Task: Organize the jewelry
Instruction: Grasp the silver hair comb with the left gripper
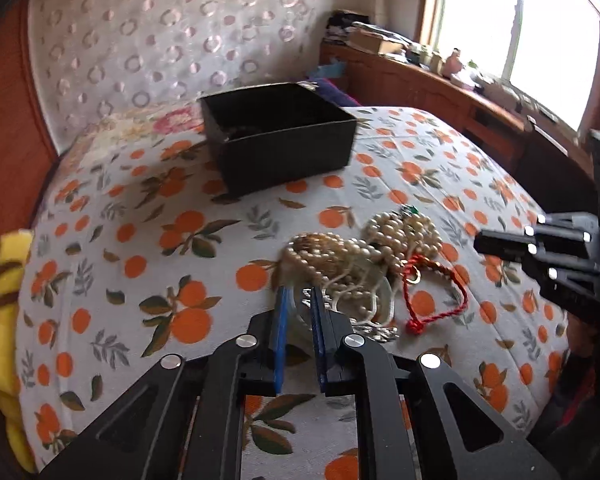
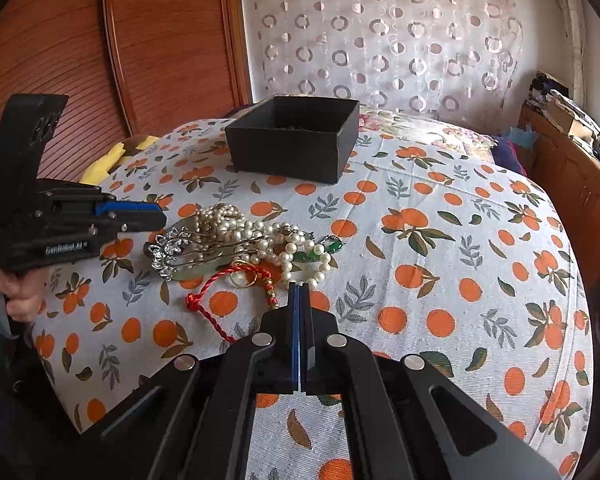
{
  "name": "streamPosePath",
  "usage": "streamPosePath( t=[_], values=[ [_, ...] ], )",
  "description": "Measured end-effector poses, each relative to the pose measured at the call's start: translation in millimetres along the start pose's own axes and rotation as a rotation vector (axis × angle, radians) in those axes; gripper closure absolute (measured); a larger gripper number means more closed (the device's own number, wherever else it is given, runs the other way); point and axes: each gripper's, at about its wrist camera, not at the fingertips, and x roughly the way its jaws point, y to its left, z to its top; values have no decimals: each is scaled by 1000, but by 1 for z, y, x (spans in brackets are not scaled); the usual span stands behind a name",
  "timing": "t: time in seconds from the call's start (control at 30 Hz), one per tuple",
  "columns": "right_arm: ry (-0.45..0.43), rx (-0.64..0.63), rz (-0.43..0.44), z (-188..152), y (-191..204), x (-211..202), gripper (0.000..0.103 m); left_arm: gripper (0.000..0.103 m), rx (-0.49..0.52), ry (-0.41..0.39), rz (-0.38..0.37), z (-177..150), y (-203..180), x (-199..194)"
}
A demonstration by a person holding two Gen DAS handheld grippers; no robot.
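The only readable lettering is "GenRoboLAI", white on the black side of the left tool (image 2: 156,216), out at nine o'clock from the right-hand camera.

Your jewelry pile (image 2: 244,246): tangled white pearl strands (image 2: 236,224), silver filigree piece (image 2: 172,250), red cord (image 2: 208,296), gold ring (image 2: 244,276), green-stone piece (image 2: 333,246) | heaped on bedspread | black box (image 2: 296,136): open, upright, well behind pile

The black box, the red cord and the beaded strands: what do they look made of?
Black box: likely cardboard or paperboard, matte, with thin straight walls and sharp corners.
Red cord: twisted textile string, visibly plied and knotted.
Beaded strands: pearl-like beads, creamy and glossy; real or imitation cannot be told.
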Motion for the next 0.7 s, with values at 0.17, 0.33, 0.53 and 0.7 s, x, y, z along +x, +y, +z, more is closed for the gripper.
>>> streamPosePath(
  t=[0.17, 0.33, 0.53, 0.7],
  values=[
    [6, -4, 2, -1, 2, 3, 103, 86, -41, -3, -44, 1, -1, -1],
    [12, -6, 3, -2, 2, 4, 103, 57, 1, -12, -48, -3, -22, 0],
    [18, -1, -1, -4, 0, 6, 103, 55, 117, 0, -31, 5, -39, 11],
    [17, 2, -2, -5, -1, 5, 103, 47, 190, 59, -25, 8, -43, 26]
  ],
)
